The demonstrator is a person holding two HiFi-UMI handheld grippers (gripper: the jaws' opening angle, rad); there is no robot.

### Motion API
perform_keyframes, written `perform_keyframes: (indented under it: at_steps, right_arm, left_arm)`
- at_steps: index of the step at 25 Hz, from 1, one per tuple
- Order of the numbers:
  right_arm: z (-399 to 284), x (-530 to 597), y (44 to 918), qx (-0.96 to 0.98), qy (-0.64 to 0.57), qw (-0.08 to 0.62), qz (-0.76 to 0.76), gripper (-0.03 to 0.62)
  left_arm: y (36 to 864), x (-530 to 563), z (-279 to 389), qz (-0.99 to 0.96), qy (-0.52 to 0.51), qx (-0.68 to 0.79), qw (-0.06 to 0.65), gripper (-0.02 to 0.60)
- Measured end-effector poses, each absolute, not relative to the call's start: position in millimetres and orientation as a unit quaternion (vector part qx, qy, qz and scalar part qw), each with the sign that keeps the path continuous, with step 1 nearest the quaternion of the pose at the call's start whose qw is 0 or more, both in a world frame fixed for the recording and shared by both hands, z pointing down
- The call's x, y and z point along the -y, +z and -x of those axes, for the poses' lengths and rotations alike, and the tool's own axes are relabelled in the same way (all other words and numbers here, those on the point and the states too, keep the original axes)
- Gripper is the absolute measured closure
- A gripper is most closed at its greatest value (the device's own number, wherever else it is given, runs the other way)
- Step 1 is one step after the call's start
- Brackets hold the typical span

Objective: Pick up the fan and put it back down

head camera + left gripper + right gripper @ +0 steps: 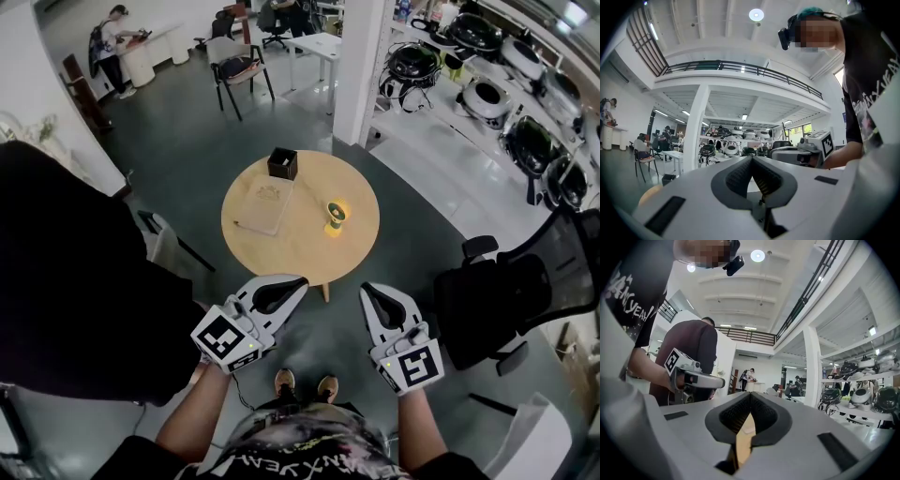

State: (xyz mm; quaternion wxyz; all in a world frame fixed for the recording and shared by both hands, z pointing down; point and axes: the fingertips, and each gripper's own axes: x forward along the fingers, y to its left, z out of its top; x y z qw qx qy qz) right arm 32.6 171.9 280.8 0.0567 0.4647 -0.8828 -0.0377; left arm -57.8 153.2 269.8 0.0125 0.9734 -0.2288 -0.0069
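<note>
- My left gripper (296,281) is held out level in front of me, its jaws brought together tip to tip with nothing between them.
- My right gripper (368,290) is level beside it, a little apart from it. Its jaws are closed too and it holds nothing; in the right gripper view only a sliver of the wooden counter shows through the slot below the pads.
- The fan (336,216), small, green and yellow, stands upright on the round wooden counter (309,251), right of its centre. It is well ahead of both grippers, and neither one touches it.
- A black open-topped box (282,163) stands at the far edge of the counter.
- A pale flat book (265,207) lies between the box and the near edge, left of the fan and apart from it.
- Both grippers hover short of the near rim of the counter, above the dark floor (187,141), with my shoes (284,382) showing below them.
- A person in a dark top (66,281) stands close on my left.
- A black office chair (506,291) stands on my right, near the right gripper.
- White shelves (441,112) carrying round black-and-white devices run along the far right.
- A white pillar (361,66) rises beyond the counter, and another chair (239,66) stands on the floor beyond it.
- Far off at the top left, someone stands at a white table (150,47).
</note>
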Motion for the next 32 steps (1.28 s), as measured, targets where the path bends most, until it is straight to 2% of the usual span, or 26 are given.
perform_keyframes:
  at_steps: [15,21,24,32]
  right_arm:
    - [-31.0,-169.8,285.1,0.882,-0.034,0.059,-0.466,0.583]
    - [-31.0,-171.8,285.0,0.885,-0.029,0.052,-0.463,0.544]
    - [-29.9,-170.7,284.1,0.886,-0.028,0.050,-0.460,0.485]
    - [-28.6,-173.0,287.2,0.889,-0.021,0.050,-0.454,0.383]
  left_arm:
    - [271.8,-151.9,59.9,-0.973,-0.008,0.228,0.015,0.569]
    - [273.7,-152.1,61.0,-0.973,-0.006,0.228,0.017,0.569]
    - [273.5,-150.6,61.7,-0.974,-0.006,0.228,0.017,0.569]
    - [275.8,-151.5,60.2,-0.974,-0.006,0.226,0.019,0.569]
